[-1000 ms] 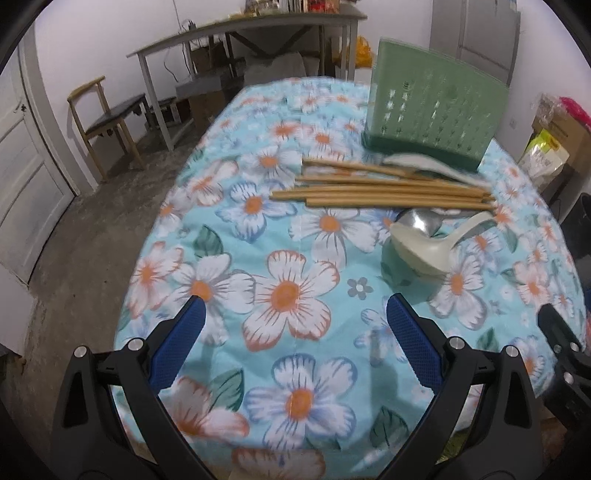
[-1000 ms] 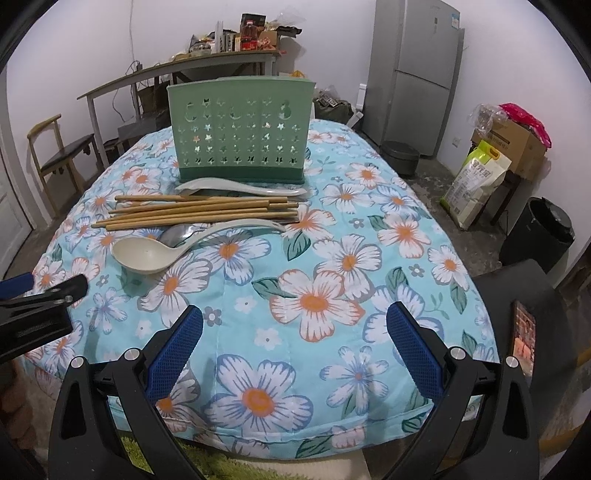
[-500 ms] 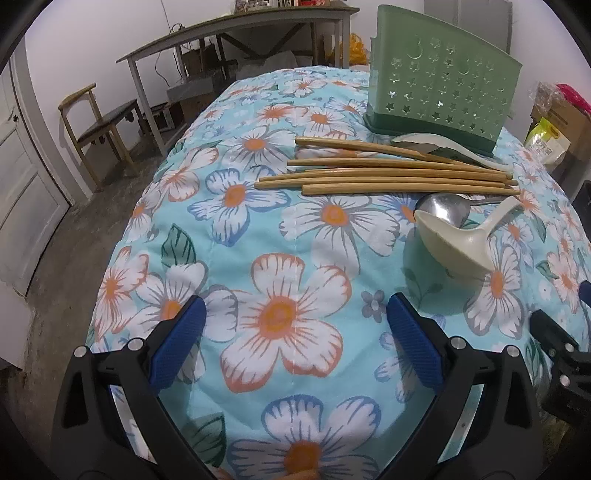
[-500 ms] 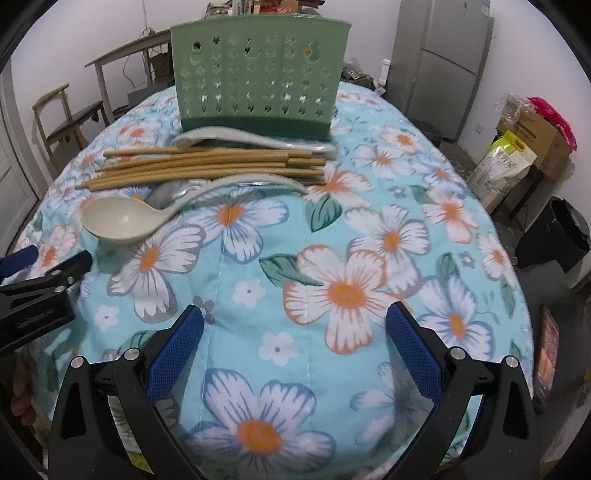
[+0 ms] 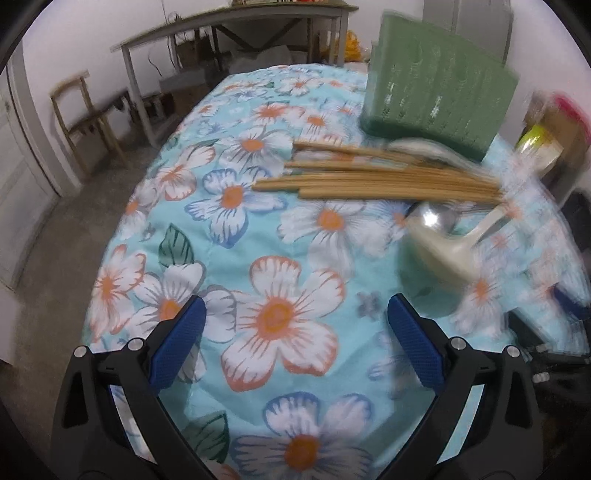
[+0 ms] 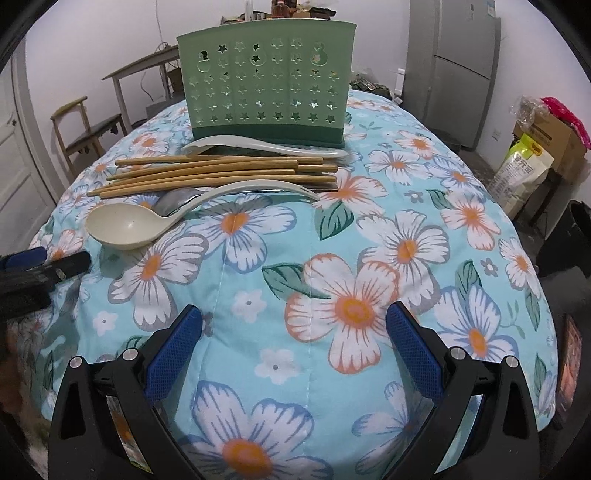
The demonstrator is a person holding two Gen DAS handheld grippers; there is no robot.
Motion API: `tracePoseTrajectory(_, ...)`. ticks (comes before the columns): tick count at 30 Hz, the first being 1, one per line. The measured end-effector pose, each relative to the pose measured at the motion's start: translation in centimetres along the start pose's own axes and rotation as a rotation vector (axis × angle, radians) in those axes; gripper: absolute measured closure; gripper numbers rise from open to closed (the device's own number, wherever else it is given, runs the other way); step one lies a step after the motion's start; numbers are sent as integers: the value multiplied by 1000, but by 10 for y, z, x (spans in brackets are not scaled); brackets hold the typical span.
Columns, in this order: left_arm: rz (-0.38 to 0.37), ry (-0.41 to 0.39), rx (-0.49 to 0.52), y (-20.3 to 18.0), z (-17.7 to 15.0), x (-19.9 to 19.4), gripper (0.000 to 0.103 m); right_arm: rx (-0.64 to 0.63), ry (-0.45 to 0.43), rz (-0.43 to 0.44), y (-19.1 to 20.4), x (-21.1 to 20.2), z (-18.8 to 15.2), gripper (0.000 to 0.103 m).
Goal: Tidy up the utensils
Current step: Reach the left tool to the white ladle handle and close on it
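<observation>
A green perforated utensil holder (image 6: pixel 267 83) (image 5: pixel 439 99) stands upright at the far side of the flowered table. In front of it lie a pale spoon (image 6: pixel 266 146), several wooden chopsticks (image 6: pixel 221 173) (image 5: pixel 373 177), a metal spoon (image 6: pixel 177 199) (image 5: pixel 434 218) and a cream ladle (image 6: pixel 125 225) (image 5: pixel 443 251). My right gripper (image 6: pixel 293 345) is open, low over the near cloth, well short of the utensils. My left gripper (image 5: pixel 293 345) is open too, with nothing between its fingers, left of the ladle; it shows at the left edge of the right wrist view (image 6: pixel 40 269).
The flowered cloth (image 6: pixel 332 258) drops off at rounded edges. A wooden chair (image 6: pixel 85 125) and a side table (image 5: pixel 236 22) stand at the back left. A grey fridge (image 6: pixel 454 70), boxes and bags (image 6: pixel 535 155) and a black bin (image 6: pixel 569 240) are on the right.
Both grippers have moved forward over the table toward the utensils, which now look larger. The left wrist view is blurred by motion. Both pairs of jaws stay open.
</observation>
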State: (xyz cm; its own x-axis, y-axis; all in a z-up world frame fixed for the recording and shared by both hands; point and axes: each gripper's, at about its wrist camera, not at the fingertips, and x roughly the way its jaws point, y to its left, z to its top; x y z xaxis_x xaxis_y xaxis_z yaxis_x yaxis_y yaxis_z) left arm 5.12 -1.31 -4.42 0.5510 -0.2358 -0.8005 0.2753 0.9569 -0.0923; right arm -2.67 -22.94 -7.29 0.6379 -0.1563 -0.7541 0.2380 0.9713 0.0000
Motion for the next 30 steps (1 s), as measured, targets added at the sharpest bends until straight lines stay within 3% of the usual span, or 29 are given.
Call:
tracePoseTrajectory(1,-82,-21,-56,7,4,-9,7,-3,-3,4,0,0,0,6)
tracePoseTrajectory(4,-229,-73,-143,15,16,-25,9,-17,-14,19,-1,0,-2,6)
tracePoseTrajectory(8,-325,-86,-125,-2,25,-29,12,-37,-25,36,-2,0,-3,6)
tracePoseTrajectory(9,-343,-68,-110,-10,26,-27,20,-41,-26,39,-2,0,-2,6)
tracePoseTrajectory(10,-352,-52,-99,-16,27,-23,28,-45,-28,43,-3,0,-2,6)
tracePoseTrajectory(12,-371,4,-94,-27,25,-12,33,-49,-29,48,-3,0,-2,6)
tracePoseTrajectory(19,-394,107,-232,-23,21,25,60,-47,-33,58,-4,-1,-3,6)
tracePoseTrajectory(25,-404,107,-256,-12,22,28,89,-35,-25,59,-5,-1,-3,6)
tracePoseTrajectory(30,-363,61,-206,-5,22,9,98,-29,-10,46,-4,0,-1,6)
